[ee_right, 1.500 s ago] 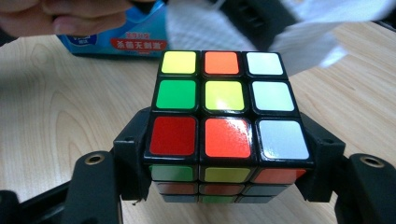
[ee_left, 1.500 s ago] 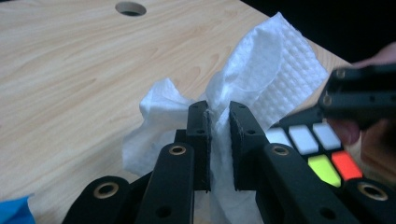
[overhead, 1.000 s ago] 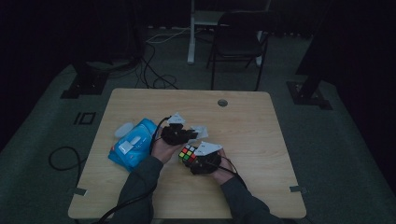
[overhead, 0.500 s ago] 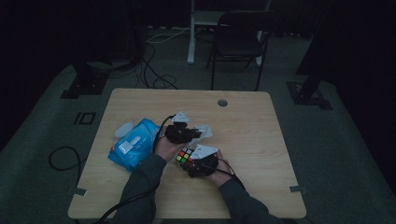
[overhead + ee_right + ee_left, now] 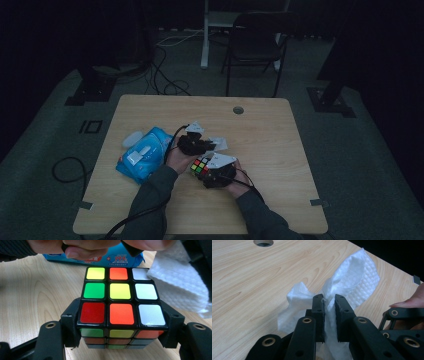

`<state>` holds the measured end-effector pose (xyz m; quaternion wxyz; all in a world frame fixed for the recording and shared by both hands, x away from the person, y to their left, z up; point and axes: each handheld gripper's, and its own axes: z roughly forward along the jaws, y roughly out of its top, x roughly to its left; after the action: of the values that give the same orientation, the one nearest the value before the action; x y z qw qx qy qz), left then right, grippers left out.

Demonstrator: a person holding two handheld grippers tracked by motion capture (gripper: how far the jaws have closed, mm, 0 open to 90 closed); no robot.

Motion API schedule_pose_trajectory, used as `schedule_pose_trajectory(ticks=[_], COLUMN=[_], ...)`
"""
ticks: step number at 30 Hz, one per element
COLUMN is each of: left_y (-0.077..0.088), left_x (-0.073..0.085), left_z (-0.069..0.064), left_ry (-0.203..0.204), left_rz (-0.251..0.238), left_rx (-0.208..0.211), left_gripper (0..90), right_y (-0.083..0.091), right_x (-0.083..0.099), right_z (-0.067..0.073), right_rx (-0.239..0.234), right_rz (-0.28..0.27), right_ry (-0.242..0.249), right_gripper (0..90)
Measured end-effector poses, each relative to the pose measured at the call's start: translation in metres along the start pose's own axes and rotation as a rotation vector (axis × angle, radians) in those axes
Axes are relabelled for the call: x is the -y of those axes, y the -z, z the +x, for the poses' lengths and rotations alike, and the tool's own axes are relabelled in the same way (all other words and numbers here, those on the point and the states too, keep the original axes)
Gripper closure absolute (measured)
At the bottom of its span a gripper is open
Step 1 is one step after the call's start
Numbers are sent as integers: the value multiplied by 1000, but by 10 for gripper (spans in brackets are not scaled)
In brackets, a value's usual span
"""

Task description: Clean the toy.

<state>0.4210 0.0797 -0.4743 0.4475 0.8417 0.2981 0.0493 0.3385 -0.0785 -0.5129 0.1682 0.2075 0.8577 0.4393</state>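
A scrambled puzzle cube (image 5: pixel 120 302) sits between the two black jaws of my right gripper (image 5: pixel 122 332), which is shut on its sides just above the wooden table (image 5: pixel 270 130). From above, the cube (image 5: pixel 200 165) is near the table's middle front. My left gripper (image 5: pixel 329 312) is shut on a crumpled white wet wipe (image 5: pixel 352 282), whose free end stands up beyond the jaws. In the high view the left gripper (image 5: pixel 202 145) and the wipe (image 5: pixel 218 144) are just behind the cube. In the right gripper view the wipe (image 5: pixel 180 282) hangs right of the cube.
A blue pack of wet wipes (image 5: pixel 142 154) lies on the table's left part, close to the left hand (image 5: pixel 176 159). A round cable hole (image 5: pixel 238 110) is near the far edge. A dark chair (image 5: pixel 257 45) and floor cables (image 5: pixel 165 75) lie beyond the table.
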Motion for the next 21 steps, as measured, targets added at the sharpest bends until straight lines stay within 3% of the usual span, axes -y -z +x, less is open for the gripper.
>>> schedule_pose_trajectory(ticks=[10,21], left_y=[4,-2], left_x=[5,2], left_z=[6,0], left_ry=[16,8], left_rz=[12,20], left_rx=[-7,26], left_gripper=[813,813], right_y=[2,1], right_x=[2,3], right_z=[-5,-5], right_rx=[12,14], right_rz=[5,7], right_ry=[-7,-9], right_gripper=[342,342])
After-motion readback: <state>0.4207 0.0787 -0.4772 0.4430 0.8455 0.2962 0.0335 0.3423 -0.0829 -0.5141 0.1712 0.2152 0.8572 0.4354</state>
